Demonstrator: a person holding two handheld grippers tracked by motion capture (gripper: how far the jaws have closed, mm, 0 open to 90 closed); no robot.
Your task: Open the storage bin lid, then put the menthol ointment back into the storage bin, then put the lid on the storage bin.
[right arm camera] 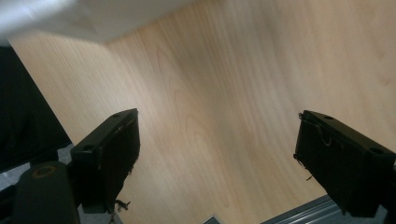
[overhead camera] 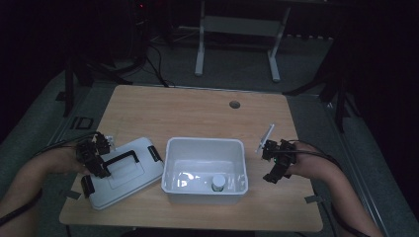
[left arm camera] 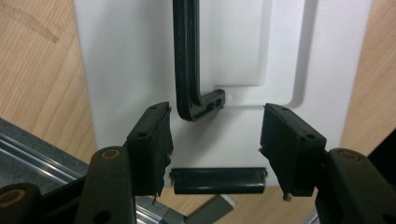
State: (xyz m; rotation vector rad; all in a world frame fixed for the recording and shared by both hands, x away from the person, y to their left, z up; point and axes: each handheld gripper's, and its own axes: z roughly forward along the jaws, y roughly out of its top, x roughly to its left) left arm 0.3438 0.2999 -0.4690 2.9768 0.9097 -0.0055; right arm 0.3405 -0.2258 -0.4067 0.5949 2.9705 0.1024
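High view: your left gripper point(overhead camera: 94, 165) sits over the white lid point(overhead camera: 123, 170) lying flat on the desk point(overhead camera: 197, 111) just left of the open white bin point(overhead camera: 205, 170), which holds a small jar point(overhead camera: 218, 182); your right gripper point(overhead camera: 276, 160) hangs beside the bin's right wall. Left gripper view: jaws half-spread and released, straddling the black handle point(left arm camera: 189, 70) corner above the end latch point(left arm camera: 218, 180), so closing here may catch the handle's bend and tilt the lid. Right gripper view: jaws wide, empty over bare desk; swinging inward could knock the bin.
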